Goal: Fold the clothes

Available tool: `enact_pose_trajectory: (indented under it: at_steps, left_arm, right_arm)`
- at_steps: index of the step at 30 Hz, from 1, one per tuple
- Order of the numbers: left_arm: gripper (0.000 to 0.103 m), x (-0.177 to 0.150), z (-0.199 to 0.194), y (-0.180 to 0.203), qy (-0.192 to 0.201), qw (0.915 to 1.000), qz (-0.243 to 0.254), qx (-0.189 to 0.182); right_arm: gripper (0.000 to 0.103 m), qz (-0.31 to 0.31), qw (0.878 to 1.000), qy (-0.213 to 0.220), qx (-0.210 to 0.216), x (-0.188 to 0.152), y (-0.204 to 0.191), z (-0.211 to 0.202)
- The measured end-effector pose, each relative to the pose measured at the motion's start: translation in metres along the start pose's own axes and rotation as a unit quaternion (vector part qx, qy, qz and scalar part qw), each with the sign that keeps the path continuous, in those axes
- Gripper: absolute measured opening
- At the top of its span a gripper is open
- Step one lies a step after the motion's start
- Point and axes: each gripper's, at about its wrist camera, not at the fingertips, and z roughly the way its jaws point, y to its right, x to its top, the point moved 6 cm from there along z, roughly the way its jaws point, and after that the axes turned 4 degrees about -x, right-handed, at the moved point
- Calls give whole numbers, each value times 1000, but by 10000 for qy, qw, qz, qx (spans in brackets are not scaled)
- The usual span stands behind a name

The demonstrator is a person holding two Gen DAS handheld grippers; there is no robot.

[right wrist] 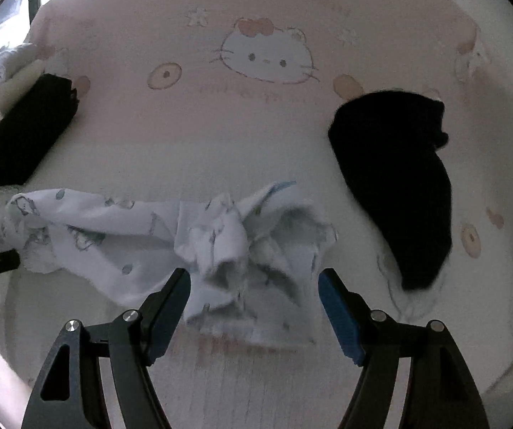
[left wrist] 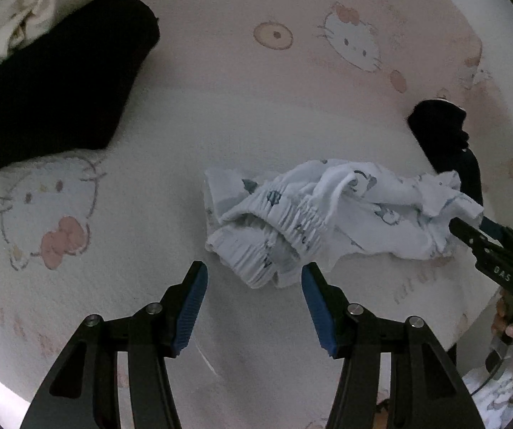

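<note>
Spread across both views: a pale pink cartoon-cat bedsheet point(left wrist: 220, 114), the working surface for everything here. No baskets, bins or drawers anywhere in sight; loose on the sheet, every garment.

Next in size, a folded black garment point(left wrist: 53, 82) at the far left, squared off and seemingly parked out of the way, with a heap of cream and white laundry point(left wrist: 24, 10) just behind it, probably the unfolded pile. On the opposite side, a crumpled black garment point(right wrist: 396, 178), unfolded, likely waiting its turn.

In the middle, the piece in hand: small white printed shorts point(left wrist: 313, 214), bunched and twisted, elastic waistband gathered toward the left side, legs tangled toward the right. Lying on the sheet, stretched loosely between the two tools.

Left gripper point(left wrist: 254, 287): fingers spread wide, hovering just short of the waistband end, touching nothing visible. Right gripper point(right wrist: 254, 291): fingers likewise spread, straddling the rumpled leg end, cloth lying between the pads but not pinched. In the left wrist view, one dark finger tip against the fabric edge.

Probably poised at opposite ends so as to pinch and pull the shorts flat before any fold.
</note>
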Motion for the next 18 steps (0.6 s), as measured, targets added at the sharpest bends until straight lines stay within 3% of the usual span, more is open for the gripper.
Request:
enact_pose_trajectory:
  at_steps: [2,3,4,10,15,18]
  left_arm:
    - [52,6,-1,-1,53,9999,47,92]
    - [52,11,0,-1,83,9999,50,142]
    - [52,15,1,-1,113,9997,48,193]
    - [52,38,5,-10,157,9990,-39,415]
    - [54,49,24,-27,-41,9981,-139,596]
    - [54,50,35,-38,-234,9978,-431,443]
  right_arm:
    - [59,186,9998,-11,61,3,9,5]
    - [43,304,9995,-1,121,7,14,6]
    - [40,433,9988,34,206,11,18,7]
    - [39,706,9970,-148,273,27,41,42]
    - [39,996,9937,-444,262,30,62,72]
    - [39,1131,9916,-511,349,30,70,81]
